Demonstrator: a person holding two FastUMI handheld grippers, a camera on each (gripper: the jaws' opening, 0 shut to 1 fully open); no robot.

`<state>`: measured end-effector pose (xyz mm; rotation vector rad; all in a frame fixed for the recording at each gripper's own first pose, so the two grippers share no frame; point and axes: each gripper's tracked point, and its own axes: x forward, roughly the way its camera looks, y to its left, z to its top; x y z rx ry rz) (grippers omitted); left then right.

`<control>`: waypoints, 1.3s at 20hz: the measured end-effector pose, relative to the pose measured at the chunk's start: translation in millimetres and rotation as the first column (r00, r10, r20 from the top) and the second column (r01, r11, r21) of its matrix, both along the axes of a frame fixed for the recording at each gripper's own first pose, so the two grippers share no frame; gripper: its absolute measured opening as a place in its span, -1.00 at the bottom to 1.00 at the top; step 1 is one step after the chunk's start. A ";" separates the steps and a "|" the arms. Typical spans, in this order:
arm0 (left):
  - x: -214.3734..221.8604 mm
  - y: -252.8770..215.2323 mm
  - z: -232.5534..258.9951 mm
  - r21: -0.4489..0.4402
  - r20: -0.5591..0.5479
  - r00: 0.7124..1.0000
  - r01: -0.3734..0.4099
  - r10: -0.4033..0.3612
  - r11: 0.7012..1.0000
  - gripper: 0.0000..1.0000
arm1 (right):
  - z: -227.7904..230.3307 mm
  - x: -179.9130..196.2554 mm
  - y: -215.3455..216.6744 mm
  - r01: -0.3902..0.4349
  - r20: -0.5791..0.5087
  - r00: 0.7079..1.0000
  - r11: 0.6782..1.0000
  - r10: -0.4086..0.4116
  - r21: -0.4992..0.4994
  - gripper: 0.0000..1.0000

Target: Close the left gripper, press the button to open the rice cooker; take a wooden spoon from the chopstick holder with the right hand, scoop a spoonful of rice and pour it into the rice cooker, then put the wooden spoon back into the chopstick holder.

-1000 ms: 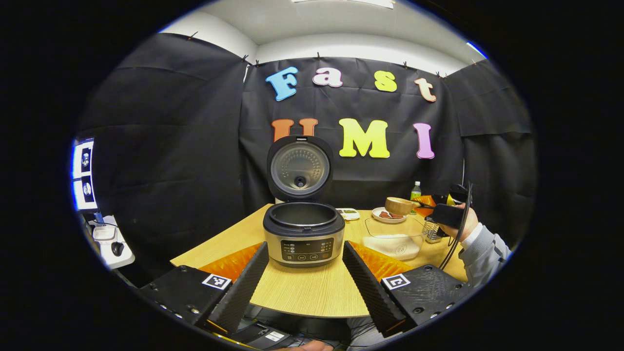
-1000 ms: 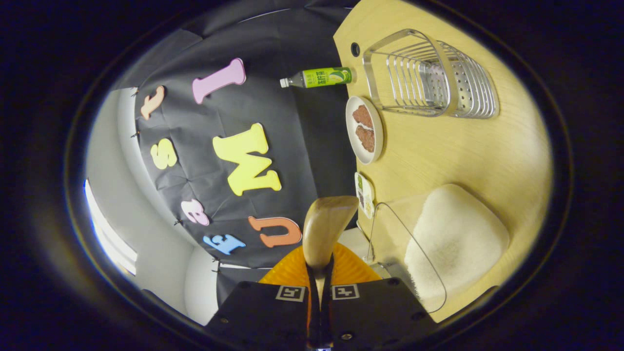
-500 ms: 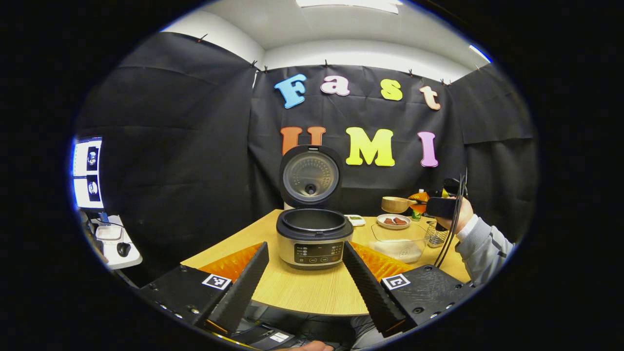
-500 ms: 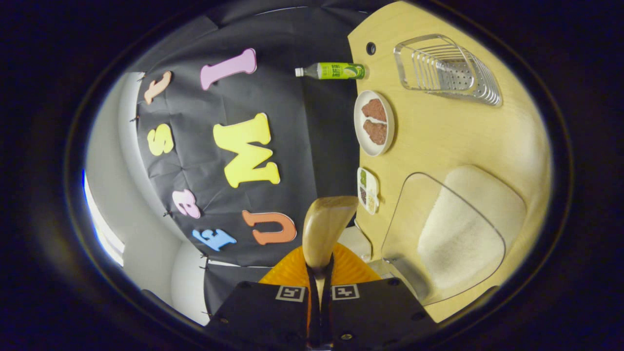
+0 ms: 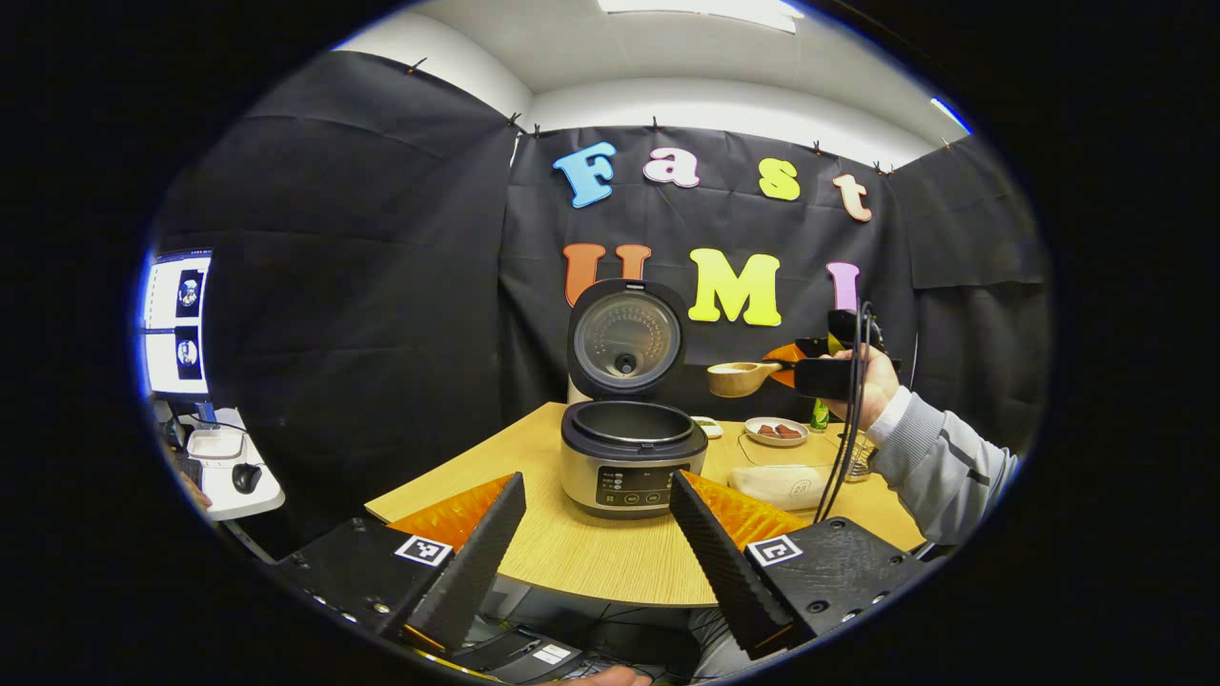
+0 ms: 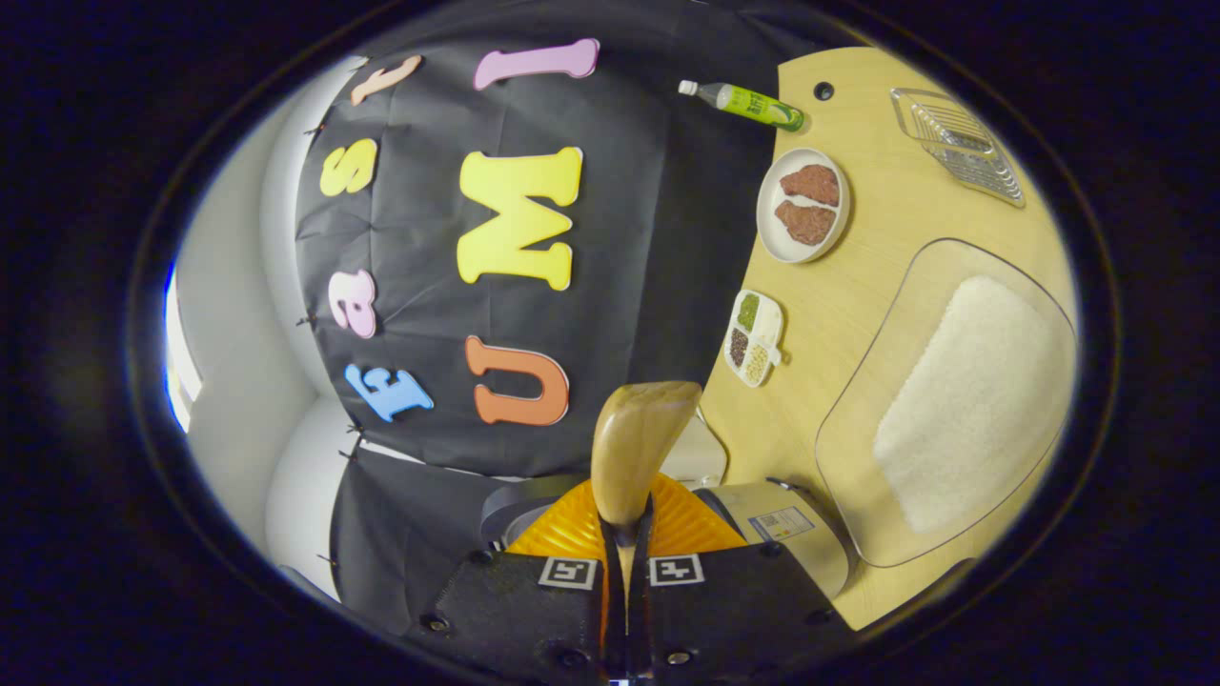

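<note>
Above the table (image 5: 610, 562), my right gripper (image 6: 624, 548) has its fingers clamped on the wooden spoon (image 6: 637, 448), bowl held up between the rice cooker (image 5: 631, 457) (lid open) and the clear rice tray (image 6: 963, 410). Left gripper (image 5: 596, 534) fingers spread apart, holding nothing. Risk I see: spoon sits rolled on edge; dip it like that and it'll shed grains onto the table.

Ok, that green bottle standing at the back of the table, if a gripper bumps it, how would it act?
The green bottle stands upright, tall and narrow, so it probably tips easily. Its body looks round, so once down it would likely roll, perhaps toward the plate beside it.
</note>
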<state>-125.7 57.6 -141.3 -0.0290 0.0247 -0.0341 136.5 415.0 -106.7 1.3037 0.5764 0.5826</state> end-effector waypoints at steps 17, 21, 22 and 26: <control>-3.6 22.7 -7.1 -0.021 -0.003 1.000 -0.024 0.024 0.999 0.94 | 41.8 -8.4 73.3 0.190 0.420 0.906 0.841 0.048 -0.506 -0.84; -4.9 22.3 -10.5 -0.027 -0.015 1.000 -0.004 0.004 1.000 0.94 | 37.6 -17.7 89.2 0.267 0.494 0.866 0.760 0.081 -0.592 -0.84; -4.8 22.6 -11.0 -0.022 -0.016 1.000 -0.006 0.005 1.000 0.94 | 36.4 -20.0 91.4 0.273 0.501 0.861 0.756 0.083 -0.595 -0.83; -5.3 21.0 -12.9 -0.014 -0.020 1.000 0.005 -0.005 1.000 0.94 | 46.3 -29.2 98.3 0.323 0.574 0.811 0.735 0.109 -0.596 -0.83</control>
